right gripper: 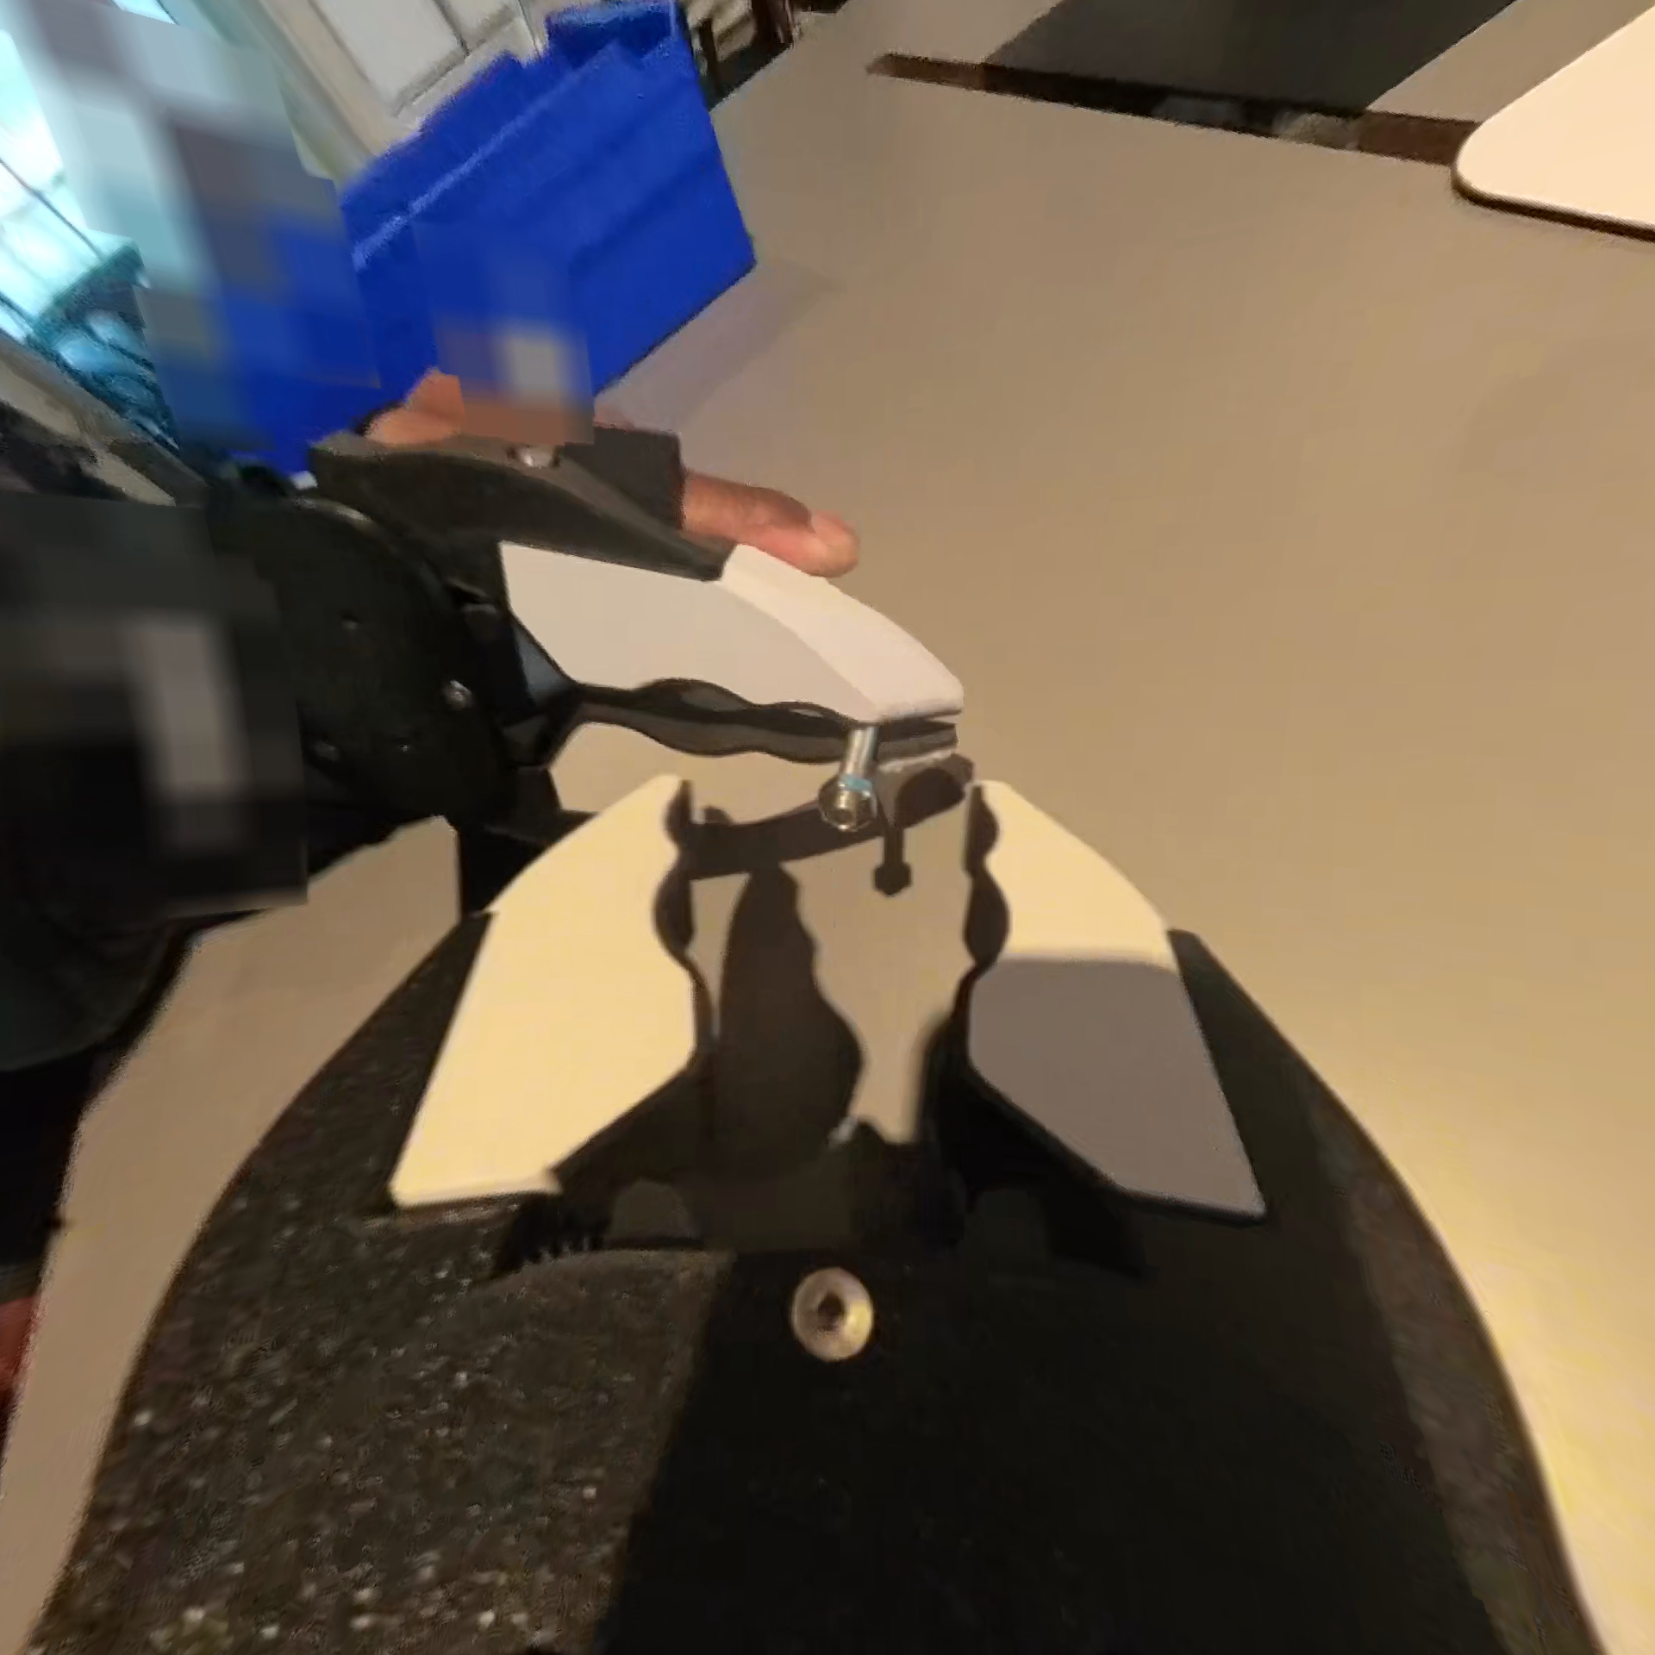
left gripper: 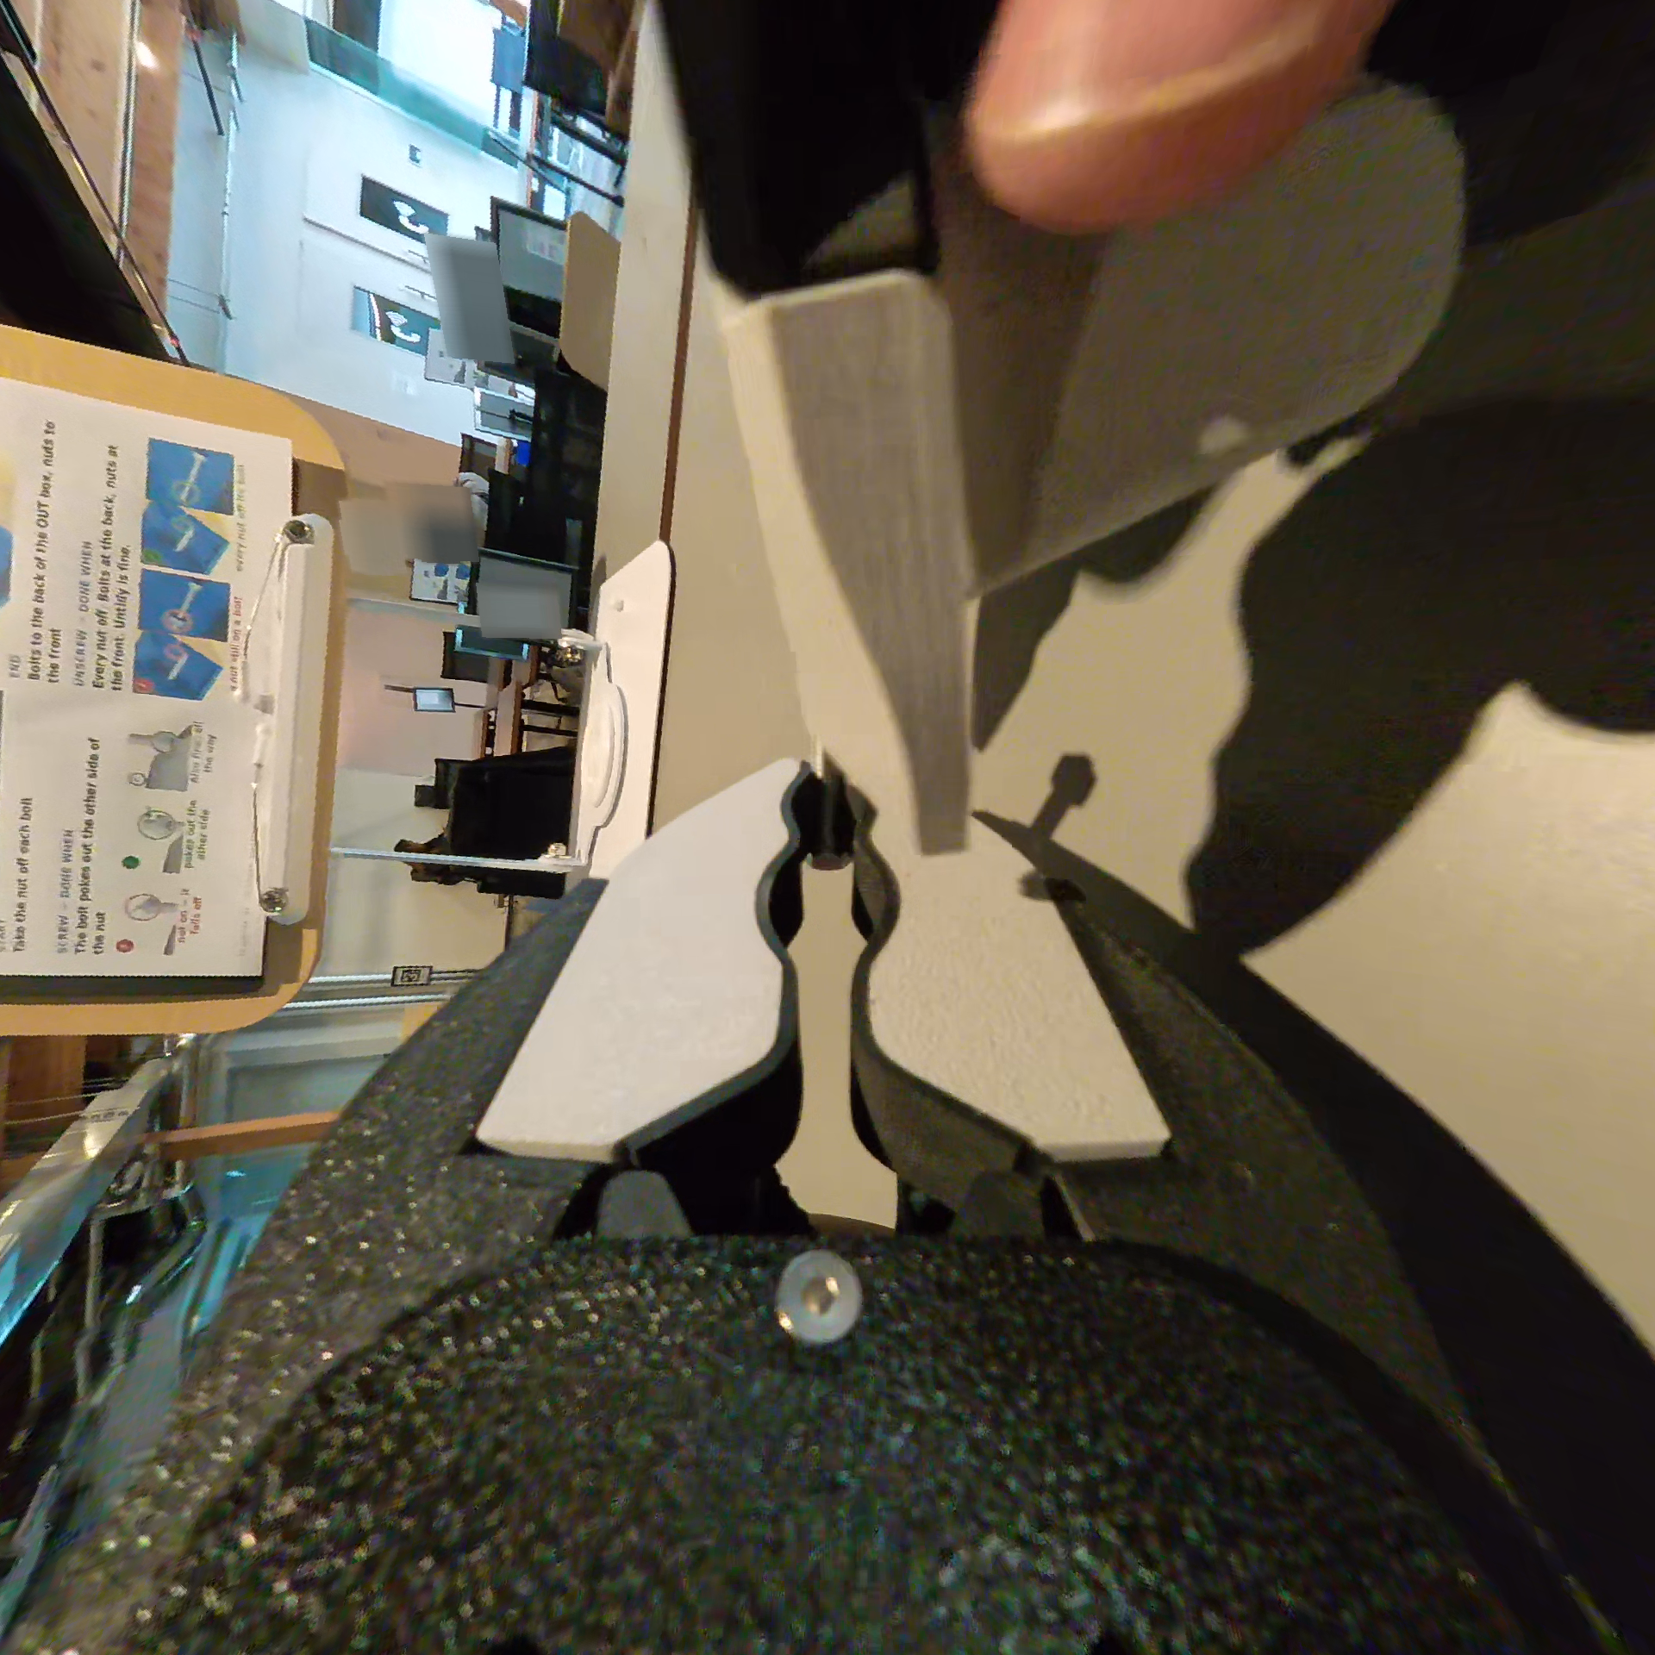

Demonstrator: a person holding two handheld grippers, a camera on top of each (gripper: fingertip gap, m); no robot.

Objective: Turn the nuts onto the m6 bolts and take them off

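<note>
The bolt [right gripper: 858,777] is clamped at the tips of the left gripper [right gripper: 913,725], its head pointing toward the right gripper [right gripper: 833,793], which stands open and empty just before it. No nut is visible; threading appears not yet begun.

Both grippers share one build: a black, grainy, speckled body with a round silver socket-head screw [right gripper: 831,1315] set centrally behind the fingers. The right gripper [right gripper: 828,810] carries flat off-white finger plates with wavy black inner edges, as does the left gripper [left gripper: 828,828]. A black sleeve [right gripper: 134,716] covers the person's arm.
</note>
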